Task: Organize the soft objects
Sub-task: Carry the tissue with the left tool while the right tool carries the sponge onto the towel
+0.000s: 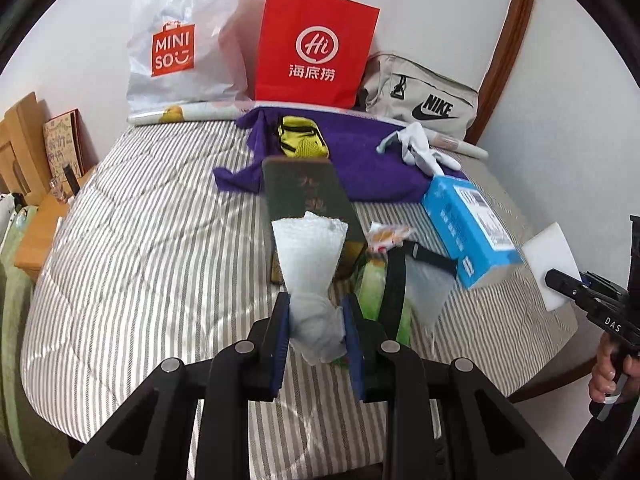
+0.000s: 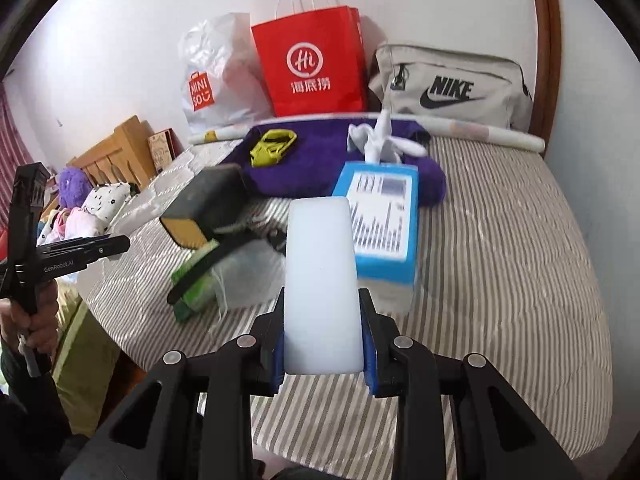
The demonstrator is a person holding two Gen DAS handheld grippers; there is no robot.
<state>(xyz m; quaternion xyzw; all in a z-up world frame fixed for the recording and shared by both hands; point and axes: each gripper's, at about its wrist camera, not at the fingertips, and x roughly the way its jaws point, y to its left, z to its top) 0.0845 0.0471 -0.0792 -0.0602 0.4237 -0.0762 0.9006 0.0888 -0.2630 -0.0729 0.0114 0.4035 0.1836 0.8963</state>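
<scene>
this was a bedroom in a home. a bed (image 2: 500, 240) with a grey-striped quilt filled the middle of both views, and a wooden headboard (image 2: 120, 148) stood at the left edge. soft toys (image 2: 74, 186) and a spotted pillow (image 2: 105, 200) lay beside it at mid left. along the white wall at the top leaned a minisō plastic bag (image 1: 180, 40), a red paper bag (image 1: 316, 48) and a grey nike bag (image 2: 452, 88), ordinary household clutter.
</scene>
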